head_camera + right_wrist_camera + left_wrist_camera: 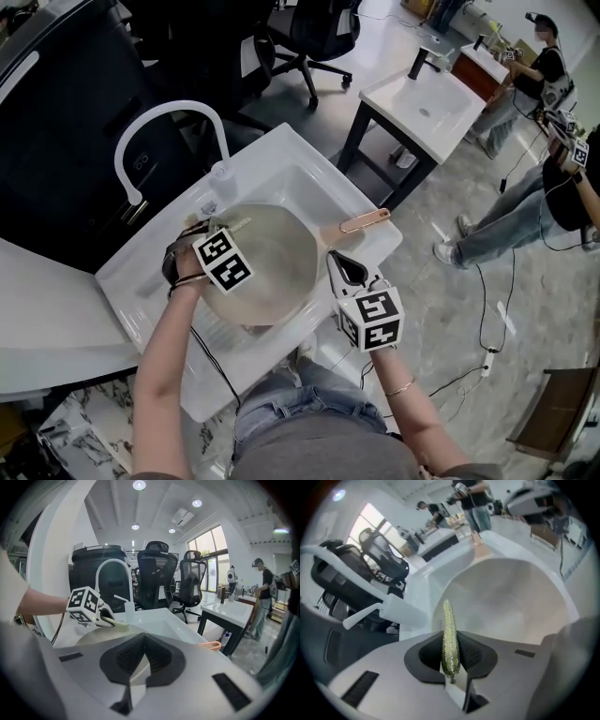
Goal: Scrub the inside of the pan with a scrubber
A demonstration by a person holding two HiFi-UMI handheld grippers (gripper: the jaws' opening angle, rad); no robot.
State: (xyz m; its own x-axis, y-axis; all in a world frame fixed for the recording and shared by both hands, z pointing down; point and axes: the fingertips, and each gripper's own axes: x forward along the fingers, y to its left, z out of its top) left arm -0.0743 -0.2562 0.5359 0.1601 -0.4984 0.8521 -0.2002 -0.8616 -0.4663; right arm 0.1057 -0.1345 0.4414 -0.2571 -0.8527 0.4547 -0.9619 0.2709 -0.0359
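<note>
A beige pan (272, 267) lies in the white sink (309, 173), its copper handle (363, 221) pointing right. My left gripper (228, 228) is over the pan's far-left rim, shut on a thin green scrubber (450, 639) that sticks up edge-on between its jaws. The pan's pale inside (511, 592) fills the left gripper view beyond it. My right gripper (343, 265) sits by the pan's right rim below the handle, jaws shut, nothing visible between them. From there I see the left gripper (108, 619), the scrubber (118, 623) and the handle's end (211, 645).
A white arched faucet (169, 122) and a small clear bottle (221, 173) stand behind the sink. A second sink table (422, 103) is to the right, with people (525, 216) beside it. Office chairs (309, 37) stand at the back. A cable (211, 361) hangs from the left gripper.
</note>
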